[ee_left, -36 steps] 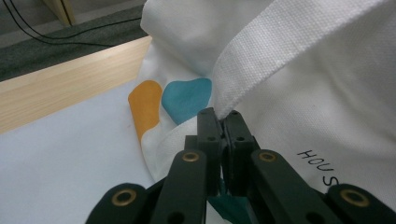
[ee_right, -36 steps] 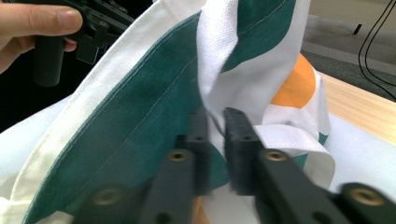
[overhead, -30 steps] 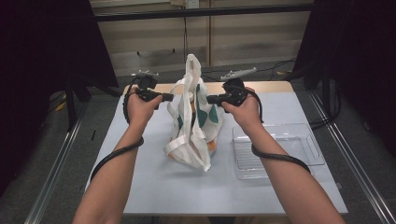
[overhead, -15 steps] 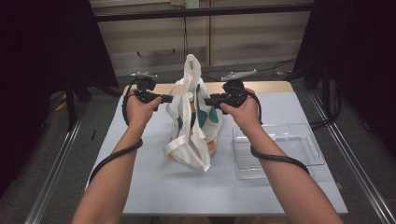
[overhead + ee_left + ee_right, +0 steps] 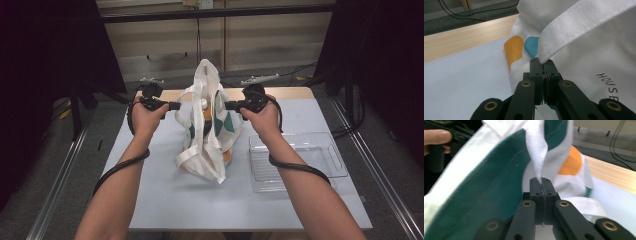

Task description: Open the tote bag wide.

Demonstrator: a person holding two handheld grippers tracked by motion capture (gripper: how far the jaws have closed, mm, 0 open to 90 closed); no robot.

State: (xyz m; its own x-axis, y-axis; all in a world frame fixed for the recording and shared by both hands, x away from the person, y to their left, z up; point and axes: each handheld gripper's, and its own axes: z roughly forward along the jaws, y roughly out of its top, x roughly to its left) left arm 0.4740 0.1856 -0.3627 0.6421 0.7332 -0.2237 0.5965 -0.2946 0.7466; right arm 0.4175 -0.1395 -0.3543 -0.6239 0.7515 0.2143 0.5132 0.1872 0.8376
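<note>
Standing upright mid-table, tote bag stretched between both claws: left gripper clamped on the rim at 9 o'clock, right gripper just re-closed on the fabric edge at 3 o'clock. Mouth axis running 9-to-3, both hands equally near. Clear tray at 4 o'clock on the pale table; dark curtains flanking.

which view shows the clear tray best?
High view: the clear tray lies whole on the table, right of the white bag. Both gripper views look at bag fabric, with nothing of the tray to make out.
</note>
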